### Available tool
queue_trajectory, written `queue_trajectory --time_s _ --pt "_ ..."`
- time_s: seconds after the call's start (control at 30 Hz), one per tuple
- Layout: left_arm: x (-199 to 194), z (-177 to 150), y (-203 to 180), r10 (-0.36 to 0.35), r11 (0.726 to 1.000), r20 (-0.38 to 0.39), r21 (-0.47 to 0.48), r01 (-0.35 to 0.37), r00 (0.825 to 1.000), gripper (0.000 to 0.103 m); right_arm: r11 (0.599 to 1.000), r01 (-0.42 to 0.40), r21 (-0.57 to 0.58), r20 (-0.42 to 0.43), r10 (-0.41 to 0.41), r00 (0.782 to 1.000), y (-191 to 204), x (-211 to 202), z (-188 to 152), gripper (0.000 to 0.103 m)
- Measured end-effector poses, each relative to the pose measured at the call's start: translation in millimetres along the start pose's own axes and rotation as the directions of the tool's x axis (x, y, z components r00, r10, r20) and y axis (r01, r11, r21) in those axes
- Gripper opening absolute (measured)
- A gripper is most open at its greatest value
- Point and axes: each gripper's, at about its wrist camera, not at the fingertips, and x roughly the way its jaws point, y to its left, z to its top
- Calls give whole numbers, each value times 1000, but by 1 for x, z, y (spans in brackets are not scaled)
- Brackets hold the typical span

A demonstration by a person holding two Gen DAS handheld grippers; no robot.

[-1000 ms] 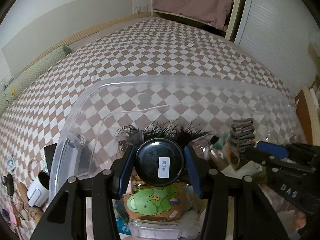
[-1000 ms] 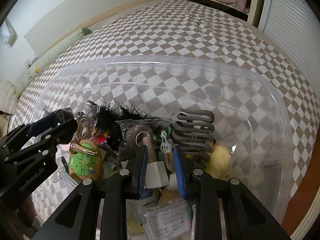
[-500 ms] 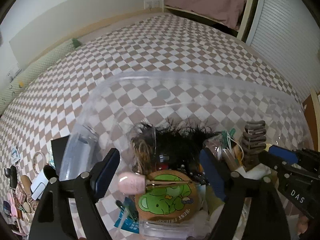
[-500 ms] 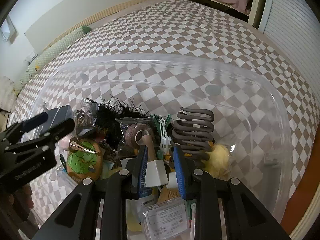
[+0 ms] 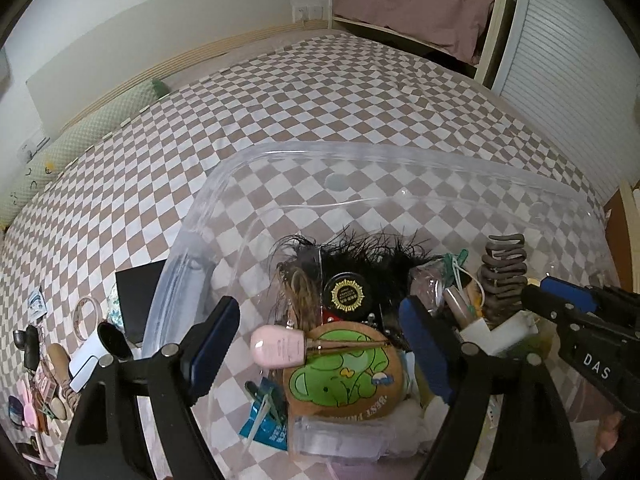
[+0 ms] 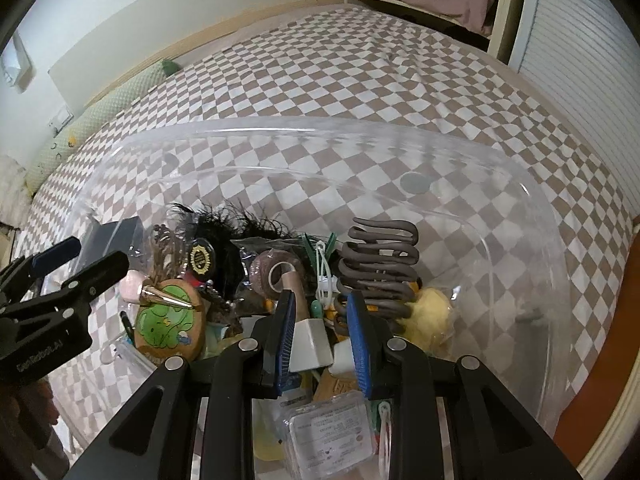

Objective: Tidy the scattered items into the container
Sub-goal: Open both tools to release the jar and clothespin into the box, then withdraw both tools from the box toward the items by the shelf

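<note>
A clear plastic bin (image 5: 360,152) (image 6: 520,184) sits on the checkered bed and holds several small items. My left gripper (image 5: 320,344) is open and empty above the bin's near side. The black round jar (image 5: 347,294) (image 6: 200,258) lies in the bin against a black feathery piece. A pink nail-polish bottle (image 5: 280,350) rests on a green frog badge (image 5: 344,376). My right gripper (image 6: 322,328) has its jaws partly apart, with a white wedge-shaped object (image 6: 312,342) between them; I cannot tell if they press on it.
A grey zigzag hair claw (image 6: 380,264), a brown tape roll (image 6: 272,276) and a yellow fluffy item (image 6: 430,312) lie in the bin. Outside it, at the left, lie a black card (image 5: 138,300), a white bottle (image 5: 90,354) and several small trinkets (image 5: 36,392).
My left gripper opened and let go of the black jar, which now lies in the bin. The left gripper pulled back and up. The right gripper has barely moved.
</note>
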Motion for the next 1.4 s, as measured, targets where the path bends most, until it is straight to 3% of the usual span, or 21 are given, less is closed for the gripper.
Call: queue_trajectory --time_s 0.03,0.07,0.1,0.23,0.3,0.37,0.67,0.8,1.07,1.2,1.4 --pt "-2 -1 0 2 1000 2 0 -2 1000 82 1000 7 -1 15 -7 1000 1 -4 -1 39" --pt "-5 -3 0 4 1000 5 0 -4 1000 82 1000 13 -3 30 -13 999 2 -7 -2 64" --pt "-8 -5 1 4 1000 7 1 -4 1000 83 1000 20 -4 45 -20 999 4 -11 -2 73" --pt "-19 -12 0 9 1000 26 6 -9 1000 85 999 21 24 72 -22 997 4 -21 -6 77" --pt "-24 -16 2 13 1000 36 2 -13 999 93 999 22 42 76 -25 997 2 -22 -7 83" --pt "-30 -19 5 17 1000 54 -2 -17 998 97 999 29 46 83 -33 996 3 -21 -10 103" --pt "-51 -32 27 53 998 107 -35 -49 993 103 998 57 -5 94 -57 994 17 -29 -19 103" --pt "-60 -38 37 75 996 118 -55 -69 990 103 1000 30 -3 114 -29 993 20 -37 -20 103" --pt "-76 -55 60 183 982 165 -69 -174 969 103 1000 -19 13 172 17 985 33 -48 -24 103" --pt "-83 -62 75 176 981 171 -109 -159 969 103 1000 -6 -4 223 7 975 47 -55 -28 103" --pt "-102 -77 99 224 970 208 -142 -198 952 103 998 -41 -57 305 56 951 72 -67 -31 103"
